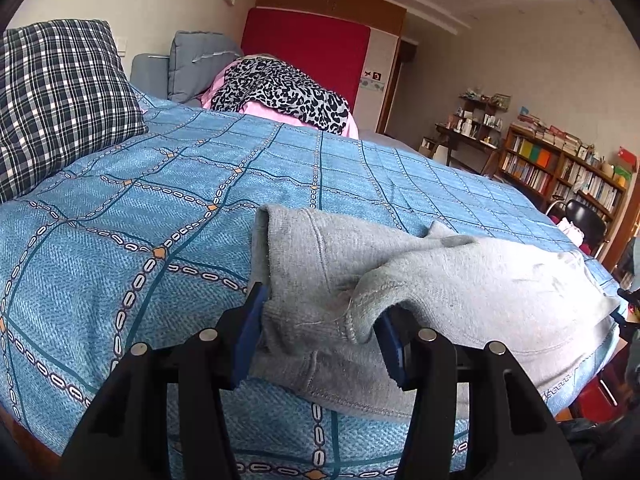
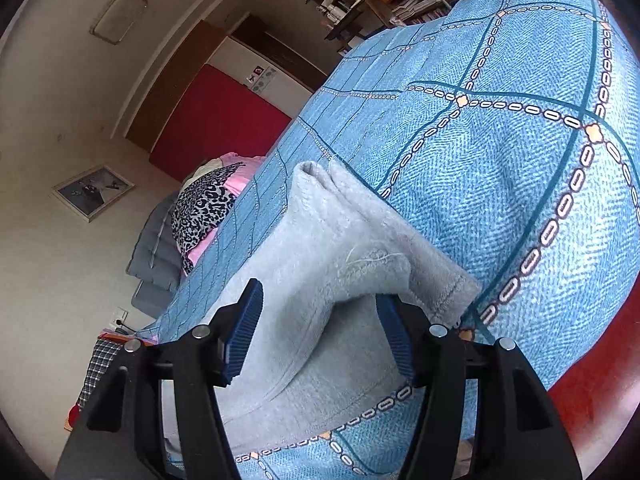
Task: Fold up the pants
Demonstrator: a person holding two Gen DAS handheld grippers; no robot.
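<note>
The grey pants (image 1: 420, 280) lie on the blue bedspread (image 1: 140, 208) close to the near edge of the bed, already bunched into a thick, layered bundle with stitched hems and a loose white thread showing. The left gripper (image 1: 318, 340) sits right at one end of that bundle: its two blue-padded fingers (image 1: 248, 336) stand well apart, and a fold of grey cloth fills the gap between them, touching the pads on both sides, so the cloth sits loosely between them rather than being pinched flat. From the right wrist view the right gripper (image 2: 320, 340) is turned steeply on its side, and its fingers (image 2: 244, 332) are likewise spread wide with a hump of the pants (image 2: 320, 248) between them; the cloth brushes the far pad, but whether the near pad is pressing on it I cannot tell. The fabric here is folded over itself, a rolled edge rising away from the gripper across the bedspread (image 2: 520, 140). Farther up the bed a plaid pillow (image 1: 60, 100) leans at the head end, and a leopard-print cloth (image 1: 280, 92) is heaped over something pink beside a grey cushion (image 1: 196, 64). A bookshelf (image 1: 560, 168) crowded with books stands against the far wall, with a black chair (image 1: 588, 220) near it.
</note>
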